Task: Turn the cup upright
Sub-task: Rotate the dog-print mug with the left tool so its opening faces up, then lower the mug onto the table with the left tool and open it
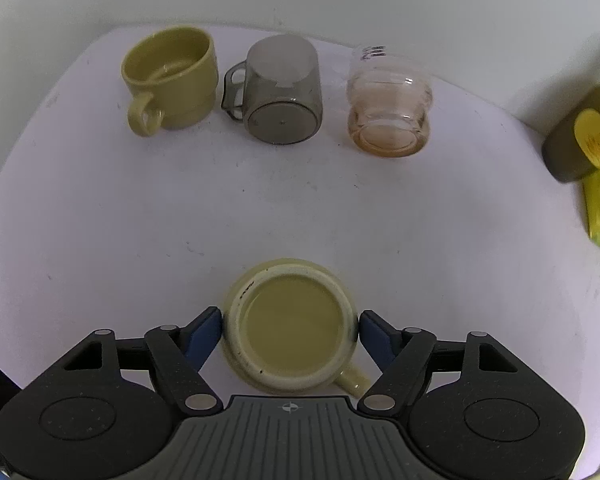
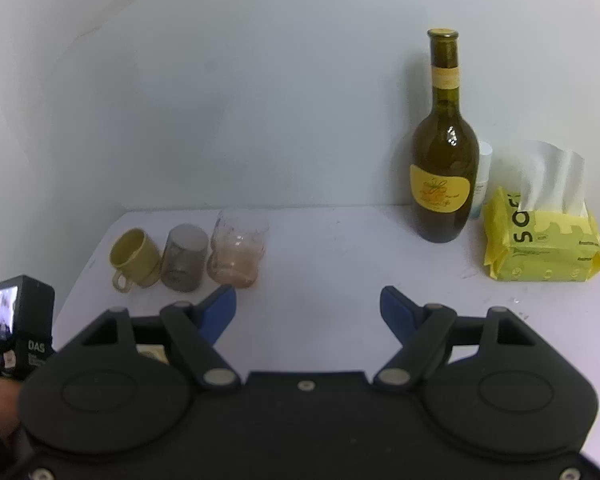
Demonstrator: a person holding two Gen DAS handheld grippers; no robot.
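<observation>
A white surface [image 1: 140,208], lightly scuffed, runs back to a plain pale wall. Along its far edge stand an upright olive mug [image 1: 170,78], an inverted smoky grey mug [image 1: 278,92] and an inverted pinkish glass jar [image 1: 390,114], close together in a row. At the right rear are a dark green wine bottle [image 2: 444,152] with a yellow label, a small white bottle [image 2: 482,178] just behind it, and a yellow tissue pack [image 2: 540,240].

The pale yellow-green cup [image 1: 292,326] sits upside down near the front of the surface, base up, rim down, its axis vertical, handle toward the camera's lower right. The left tongs [image 1: 291,330] are spread around it, blue pads at either side of its base; contact cannot be told. The right tongs [image 2: 308,312] hang spread above bare surface, holding nothing.
</observation>
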